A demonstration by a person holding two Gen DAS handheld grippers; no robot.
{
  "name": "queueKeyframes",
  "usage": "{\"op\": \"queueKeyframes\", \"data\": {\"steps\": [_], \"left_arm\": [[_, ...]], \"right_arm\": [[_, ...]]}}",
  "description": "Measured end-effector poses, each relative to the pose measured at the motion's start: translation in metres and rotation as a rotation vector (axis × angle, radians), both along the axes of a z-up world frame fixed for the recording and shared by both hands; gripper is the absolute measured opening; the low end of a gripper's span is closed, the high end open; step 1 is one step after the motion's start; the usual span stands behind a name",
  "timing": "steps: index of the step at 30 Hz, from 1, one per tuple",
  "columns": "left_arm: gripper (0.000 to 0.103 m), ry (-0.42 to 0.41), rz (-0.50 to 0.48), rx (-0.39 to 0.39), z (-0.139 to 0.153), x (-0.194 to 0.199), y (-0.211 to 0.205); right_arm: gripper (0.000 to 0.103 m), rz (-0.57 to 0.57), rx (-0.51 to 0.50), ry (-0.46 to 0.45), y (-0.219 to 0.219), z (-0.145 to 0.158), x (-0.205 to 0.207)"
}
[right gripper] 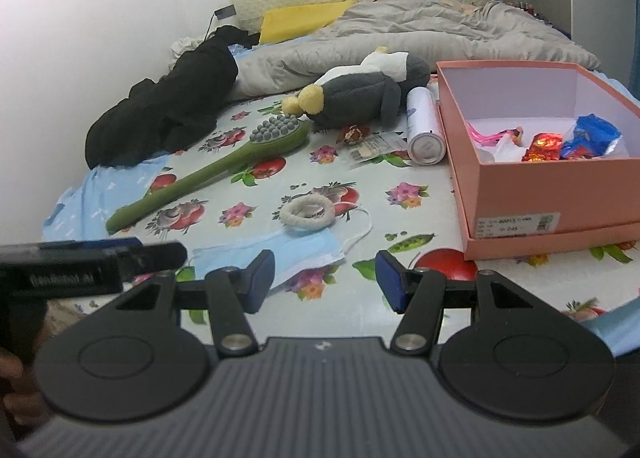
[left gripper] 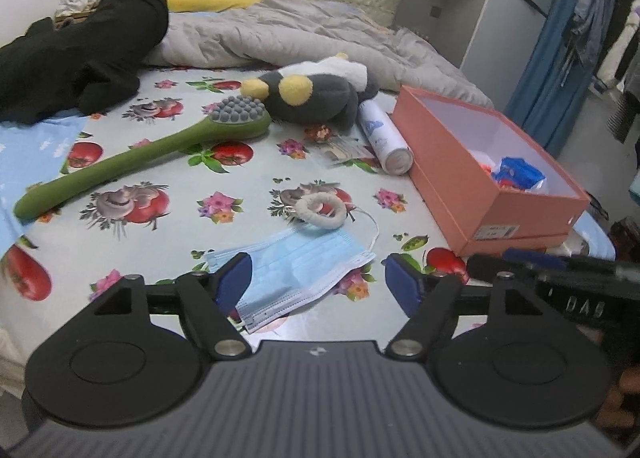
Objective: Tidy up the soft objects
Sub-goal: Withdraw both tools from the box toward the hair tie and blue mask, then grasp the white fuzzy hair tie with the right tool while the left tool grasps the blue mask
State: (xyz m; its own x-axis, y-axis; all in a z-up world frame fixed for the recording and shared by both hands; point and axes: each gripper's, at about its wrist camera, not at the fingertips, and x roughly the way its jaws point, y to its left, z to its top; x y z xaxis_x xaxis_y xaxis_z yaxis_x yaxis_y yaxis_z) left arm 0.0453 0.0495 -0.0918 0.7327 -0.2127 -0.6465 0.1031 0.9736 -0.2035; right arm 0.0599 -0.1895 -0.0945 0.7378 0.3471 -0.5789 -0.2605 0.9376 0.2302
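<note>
A blue face mask (left gripper: 304, 266) lies flat on the fruit-print sheet, and my left gripper (left gripper: 318, 278) stands open straddling it, pads clear of the cloth. In the right wrist view the mask (right gripper: 288, 254) lies just ahead of my right gripper (right gripper: 325, 274), which is open with nothing between its fingers. A white fabric ring (left gripper: 322, 210) (right gripper: 308, 214) rests at the mask's far edge. Further back lies a grey and white plush toy (left gripper: 316, 94) (right gripper: 360, 98) with yellow feet. The open pink box (left gripper: 460, 178) (right gripper: 560, 194) at the right holds a few wrapped packets.
A green long-handled massage brush (left gripper: 140, 158) lies to the left. A white spray can (left gripper: 384, 138) lies against the box. Black clothing (left gripper: 80, 54) and a grey quilt (left gripper: 300, 30) cover the back of the bed. The bed's edge runs just right of the box.
</note>
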Motion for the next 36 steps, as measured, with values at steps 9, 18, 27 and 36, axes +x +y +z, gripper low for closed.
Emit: {"op": "queueKeyframes", "data": {"steps": [9,18,27,36], "left_arm": [[0.083,0.038,-0.072,0.084,-0.04,0.039,-0.001],[0.084,0.064,-0.163,0.173,-0.068,0.074,-0.011],[0.084,0.112,-0.267,0.28,-0.098,0.108,-0.018],[0.085,0.15,-0.272,0.208,-0.113,0.125,-0.005]], "right_arm": [[0.058,0.002,0.01,0.049,0.006,-0.018,0.05],[0.058,0.068,0.048,0.11,0.025,-0.039,0.096],[0.058,0.115,0.039,0.145,0.043,-0.061,0.151],[0.065,0.206,-0.037,0.192,0.074,-0.084,0.177]]}}
